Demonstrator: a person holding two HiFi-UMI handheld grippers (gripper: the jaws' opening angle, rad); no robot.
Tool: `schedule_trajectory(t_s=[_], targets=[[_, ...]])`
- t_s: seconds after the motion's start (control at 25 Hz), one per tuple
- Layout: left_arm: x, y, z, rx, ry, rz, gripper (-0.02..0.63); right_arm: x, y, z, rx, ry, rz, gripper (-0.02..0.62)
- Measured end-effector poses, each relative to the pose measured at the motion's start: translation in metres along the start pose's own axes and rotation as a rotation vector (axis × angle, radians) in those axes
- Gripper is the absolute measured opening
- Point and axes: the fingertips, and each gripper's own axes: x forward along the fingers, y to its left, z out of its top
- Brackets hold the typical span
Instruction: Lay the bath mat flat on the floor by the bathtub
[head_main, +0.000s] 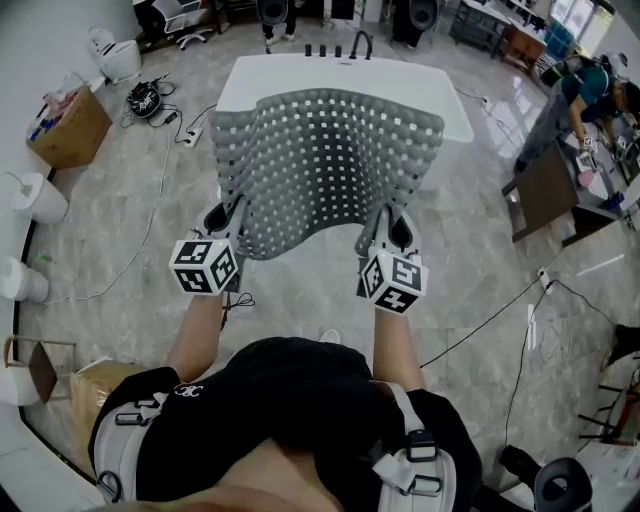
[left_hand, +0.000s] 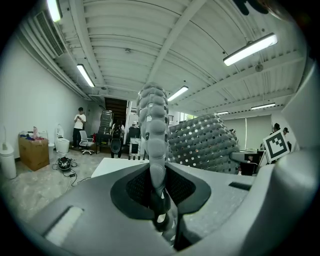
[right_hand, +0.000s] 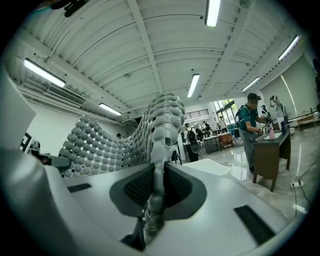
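The grey perforated bath mat (head_main: 330, 165) hangs in the air, spread between the two grippers over the marbled floor (head_main: 120, 220), with its near edge sagging in the middle and its far part lifted in front of the white bathtub (head_main: 340, 75). The left gripper (head_main: 226, 218) has its jaws pinching the mat's near left corner, and the right gripper (head_main: 393, 230) pinches the near right corner. The far edge seems clear of the tub, though the steep view makes that hard to judge.
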Motion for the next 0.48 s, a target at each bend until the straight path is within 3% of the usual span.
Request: schedule_trajectory(t_s=[0.48], targets=[[0.032,-0.033,0.005,-0.009,0.017,0.018,0.061,0.009,-0.041,0.013,-0.005,0.003,0.021,0.035]])
